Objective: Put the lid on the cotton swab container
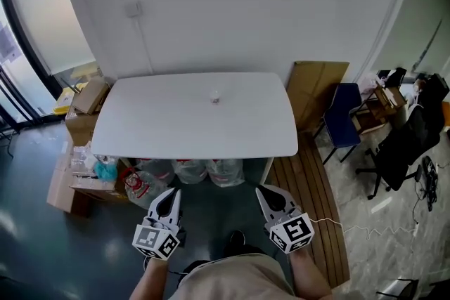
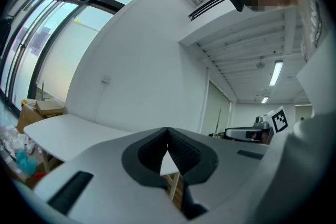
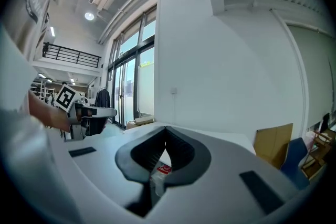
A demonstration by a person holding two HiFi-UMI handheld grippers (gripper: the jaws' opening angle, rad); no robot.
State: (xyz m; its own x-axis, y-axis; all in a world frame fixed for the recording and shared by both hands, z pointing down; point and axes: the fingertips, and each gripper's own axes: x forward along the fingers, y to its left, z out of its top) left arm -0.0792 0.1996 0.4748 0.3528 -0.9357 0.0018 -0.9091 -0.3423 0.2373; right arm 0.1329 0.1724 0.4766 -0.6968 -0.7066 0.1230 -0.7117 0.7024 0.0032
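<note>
The rounded table (image 1: pixel 140 116) is plain white, the floor (image 1: pixel 42 235) dark teal. The pale-grey plastic left gripper (image 1: pixel 171 193) and right gripper (image 1: pixel 261 192) carry black-and-white square markers. The padded chair (image 1: pixel 342 109) is navy.

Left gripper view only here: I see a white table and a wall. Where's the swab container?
Observer: Head view shows a small container standing alone on the table, toward its far edge, mid-width.
Operator: Is the right gripper carrying the lid?
Observer: No, the right gripper is shut with nothing between its jaws.
Operator: Anything right of the table?
Observer: A blue chair, beside a cardboard sheet leaning on the wall.
</note>
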